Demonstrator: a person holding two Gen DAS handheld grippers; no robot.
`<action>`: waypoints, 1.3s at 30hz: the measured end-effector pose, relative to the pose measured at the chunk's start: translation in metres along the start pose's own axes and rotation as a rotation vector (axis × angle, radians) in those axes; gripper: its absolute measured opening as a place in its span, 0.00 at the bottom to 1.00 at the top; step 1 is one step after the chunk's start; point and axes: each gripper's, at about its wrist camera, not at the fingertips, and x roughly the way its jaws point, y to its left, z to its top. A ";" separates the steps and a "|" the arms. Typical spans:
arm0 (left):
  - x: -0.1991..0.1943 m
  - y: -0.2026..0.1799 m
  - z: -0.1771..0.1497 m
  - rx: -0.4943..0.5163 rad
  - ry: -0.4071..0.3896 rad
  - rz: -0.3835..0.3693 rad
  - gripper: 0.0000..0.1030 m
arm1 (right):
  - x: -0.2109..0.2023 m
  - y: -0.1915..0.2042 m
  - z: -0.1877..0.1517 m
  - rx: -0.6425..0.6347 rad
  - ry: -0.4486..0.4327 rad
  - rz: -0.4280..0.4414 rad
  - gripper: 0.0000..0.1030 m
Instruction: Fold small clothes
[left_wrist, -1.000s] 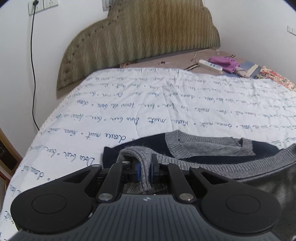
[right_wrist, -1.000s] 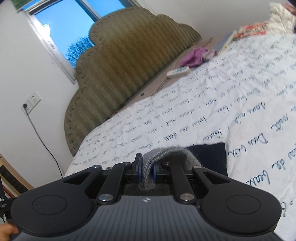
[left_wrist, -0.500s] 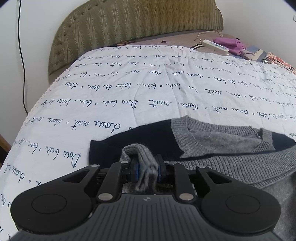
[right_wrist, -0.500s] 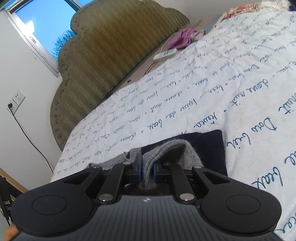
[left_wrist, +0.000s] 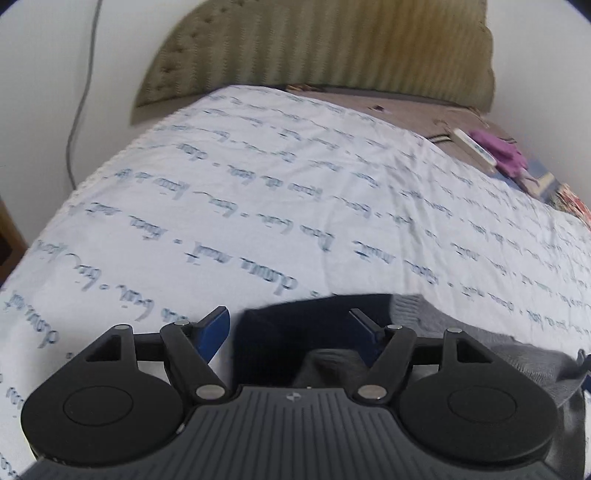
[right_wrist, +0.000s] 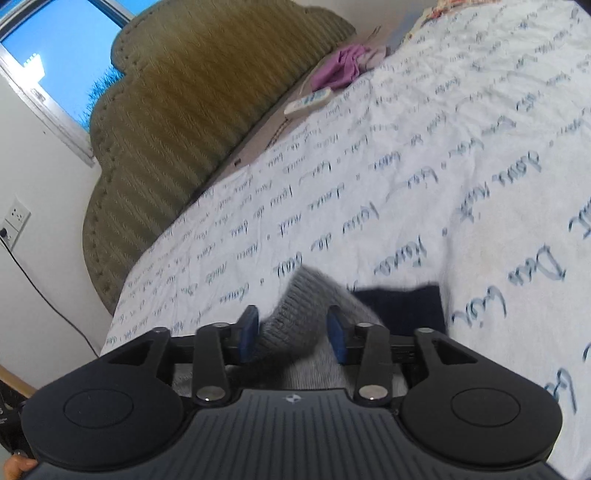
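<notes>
A small navy and grey knit sweater (left_wrist: 461, 332) lies on the white bedsheet (left_wrist: 258, 184) printed with blue script. My left gripper (left_wrist: 288, 321) hangs over its navy shoulder, jaws opening wide. A grey cuff (left_wrist: 325, 365) lies loose below and between the jaws, touching neither pad. In the right wrist view, a grey knitted fold (right_wrist: 306, 295) stands between the blue pads of my right gripper (right_wrist: 292, 317). Those jaws are opening too, and the pads no longer pinch the fold. The navy part (right_wrist: 402, 306) lies flat just right of it.
A padded olive headboard (left_wrist: 314, 44) backs the bed. A white remote (left_wrist: 474, 146) and purple cloth (left_wrist: 506, 155) lie near it at the right. The wall at the left has a cable (left_wrist: 81, 92), a socket (right_wrist: 14, 221) and a window (right_wrist: 55, 55). The sheet's left edge drops off.
Both grippers held a pinched grey fold before; both have now let go and spread their jaws. Both views have sunk closer to the sheet, and the left one has rolled and shifted.
</notes>
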 end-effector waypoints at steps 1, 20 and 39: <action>-0.002 0.002 0.000 0.002 -0.004 0.013 0.71 | -0.002 0.001 0.002 -0.011 -0.021 -0.017 0.46; -0.047 -0.054 -0.101 0.733 -0.228 0.155 0.90 | 0.003 0.083 -0.058 -0.395 0.144 0.036 0.60; -0.053 0.039 -0.044 0.308 -0.189 0.138 0.88 | -0.022 0.072 -0.069 -0.436 0.117 0.000 0.67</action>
